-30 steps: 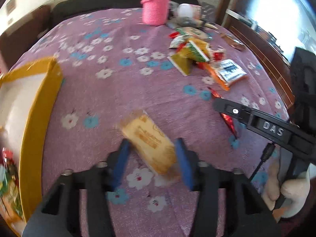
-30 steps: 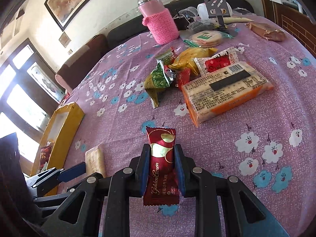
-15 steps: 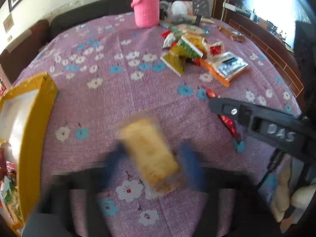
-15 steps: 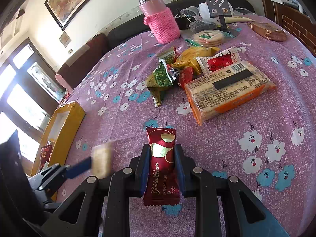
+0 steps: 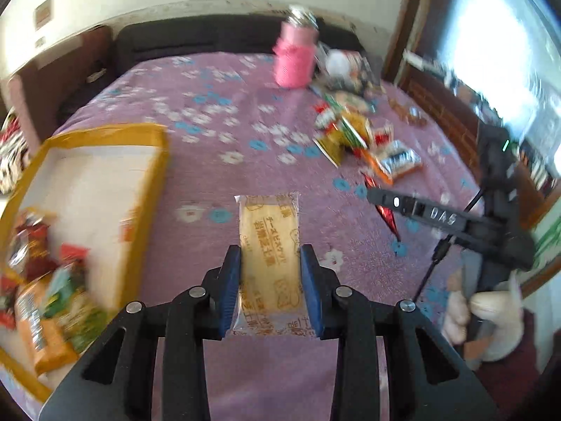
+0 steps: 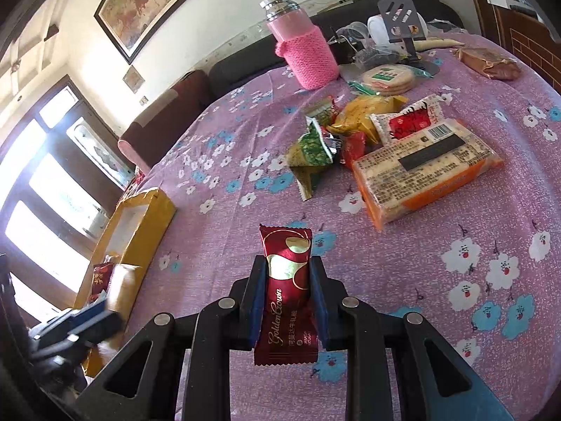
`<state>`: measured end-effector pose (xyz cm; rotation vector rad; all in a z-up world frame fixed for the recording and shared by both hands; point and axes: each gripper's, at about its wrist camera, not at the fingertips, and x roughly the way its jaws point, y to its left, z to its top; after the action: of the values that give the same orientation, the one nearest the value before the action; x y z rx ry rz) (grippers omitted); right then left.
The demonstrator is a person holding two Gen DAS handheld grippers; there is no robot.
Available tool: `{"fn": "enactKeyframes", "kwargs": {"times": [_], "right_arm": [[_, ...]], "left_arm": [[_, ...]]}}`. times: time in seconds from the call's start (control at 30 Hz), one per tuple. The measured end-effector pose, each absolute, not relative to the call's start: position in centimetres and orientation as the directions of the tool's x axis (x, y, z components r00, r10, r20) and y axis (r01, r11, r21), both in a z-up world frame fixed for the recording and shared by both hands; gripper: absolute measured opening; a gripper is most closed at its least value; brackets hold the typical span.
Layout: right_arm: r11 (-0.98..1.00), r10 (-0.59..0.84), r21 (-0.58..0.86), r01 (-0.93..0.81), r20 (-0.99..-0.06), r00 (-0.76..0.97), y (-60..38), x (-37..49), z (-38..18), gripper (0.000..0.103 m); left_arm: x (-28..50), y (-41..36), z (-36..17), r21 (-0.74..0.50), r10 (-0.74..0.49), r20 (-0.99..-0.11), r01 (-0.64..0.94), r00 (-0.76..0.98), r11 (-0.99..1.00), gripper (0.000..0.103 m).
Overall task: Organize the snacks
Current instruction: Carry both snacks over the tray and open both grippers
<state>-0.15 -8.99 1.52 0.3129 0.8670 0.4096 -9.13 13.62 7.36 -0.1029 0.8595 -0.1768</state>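
Left gripper [image 5: 270, 280]: clamped on a pale yellow cracker packet [image 5: 269, 256], its blue pads pressing both long edges; the jaws closed further within the last second with the packet between them.
Cracker packet: lifted clear of the purple floral tablecloth [image 5: 217, 105], just right of the yellow box [image 5: 147, 189].
Right gripper [image 6: 285, 294]: clenched on a red Golden Crown candy bar [image 6: 286, 291] (upright between the pads).
Yellow box: at the table's left edge, several wrapped snacks [image 5: 45, 280] inside.
Snack pile [image 6: 368, 140]: far side of the table, near the pink knitted bottle [image 6: 301, 52], well apart from the box.
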Motion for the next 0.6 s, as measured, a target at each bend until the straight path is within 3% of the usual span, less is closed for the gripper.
{"fn": "enactKeyframes", "kwargs": {"times": [0.23,0.6], "right_arm": [[0.881,0.470,0.395,-0.260,-0.666,0.580,-7.0,-1.0,1.8,0.025],[0.810,0.574,0.376,-0.449,-0.662,0.482,4.6,-4.3,6.4,0.024]], "left_arm": [[-14.0,22.7,8.3,-0.237,-0.145,-0.696,-0.035,0.703,0.971,0.031],[-16.6,29.9,4.2,-0.300,-0.128,-0.740,-0.154,0.660,0.941,0.031]]}}
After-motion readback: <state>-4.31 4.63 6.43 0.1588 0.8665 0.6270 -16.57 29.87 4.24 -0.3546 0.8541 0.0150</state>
